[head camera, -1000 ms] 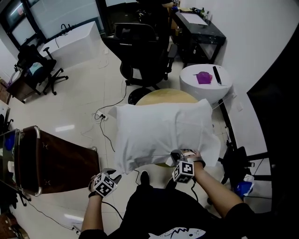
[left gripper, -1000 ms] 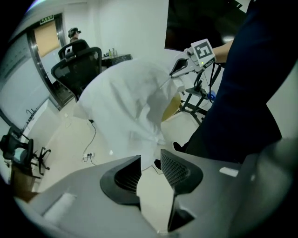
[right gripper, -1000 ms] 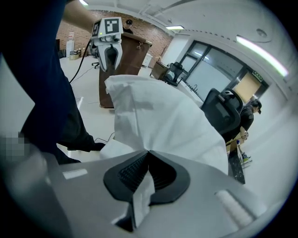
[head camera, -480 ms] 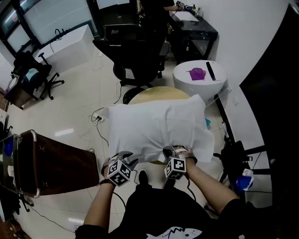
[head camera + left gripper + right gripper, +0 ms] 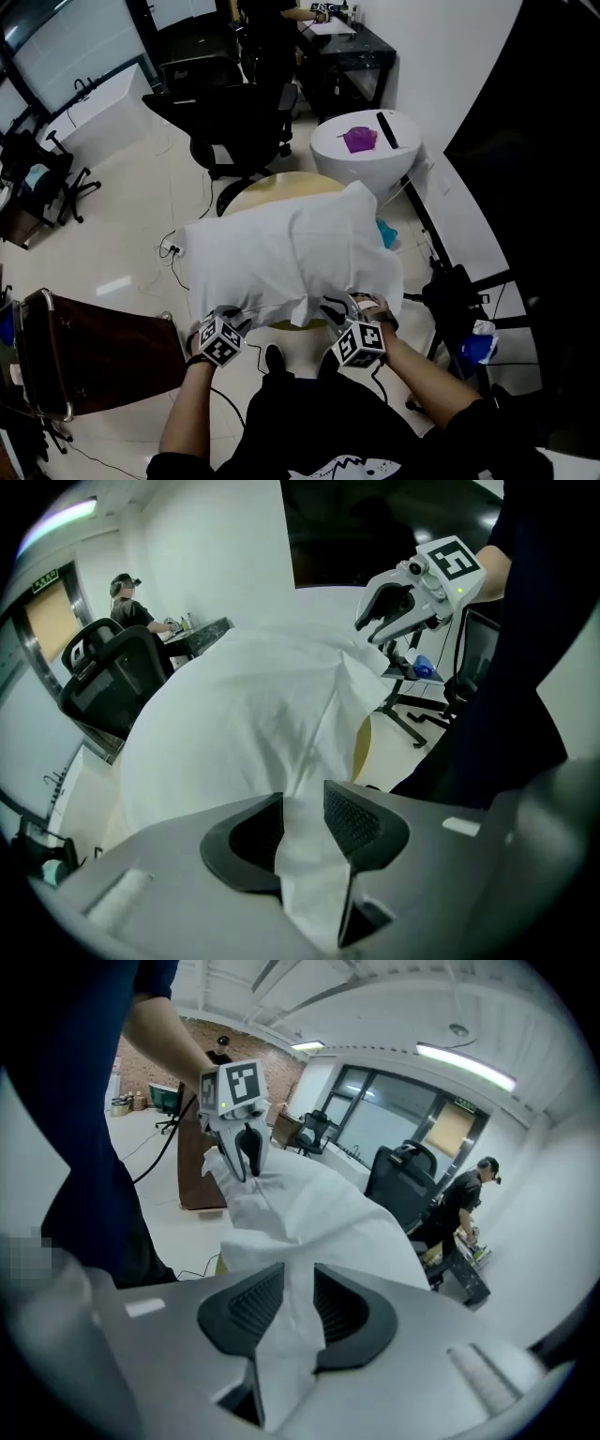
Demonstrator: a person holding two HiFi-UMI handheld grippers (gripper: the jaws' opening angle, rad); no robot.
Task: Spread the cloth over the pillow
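Now L gripper & R gripper sit half-open, cloth loose between jaws, R's just opening; unheld 6 o'clock edge may slip off pillow.

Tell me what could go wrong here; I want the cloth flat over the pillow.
On the right gripper the jaws have just been opening, with the cloth edge loose between them: it may slip out. The left gripper isn't pinching it either, so a pull could miss it, leaving creases.
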